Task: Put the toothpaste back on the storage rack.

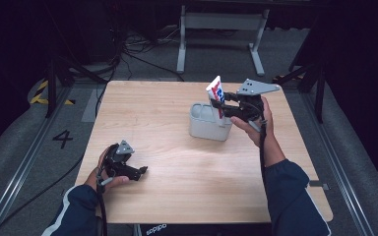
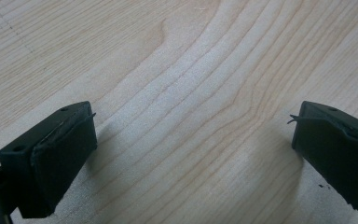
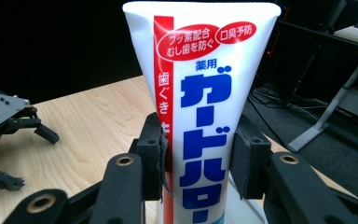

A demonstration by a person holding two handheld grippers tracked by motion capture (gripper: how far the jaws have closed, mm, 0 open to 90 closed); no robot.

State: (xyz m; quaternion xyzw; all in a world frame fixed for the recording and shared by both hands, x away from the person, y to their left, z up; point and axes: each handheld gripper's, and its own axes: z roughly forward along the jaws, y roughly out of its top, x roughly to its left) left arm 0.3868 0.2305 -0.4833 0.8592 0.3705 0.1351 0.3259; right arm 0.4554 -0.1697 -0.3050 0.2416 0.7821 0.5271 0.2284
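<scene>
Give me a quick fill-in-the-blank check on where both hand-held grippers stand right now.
1. The right hand-held gripper is shut on the ____.
2. The toothpaste tube is held above the grey ____.
3. The left hand-held gripper, jaws ____, holds nothing.
4. It rests on the ____ table.

Missing words: toothpaste tube; container; open; wooden

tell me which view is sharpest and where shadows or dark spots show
Right gripper view: toothpaste tube print crisp, room behind dark. Left gripper view: soft shadows beside each of the fingers on the table. High view: softer, floor around very dim.
</scene>
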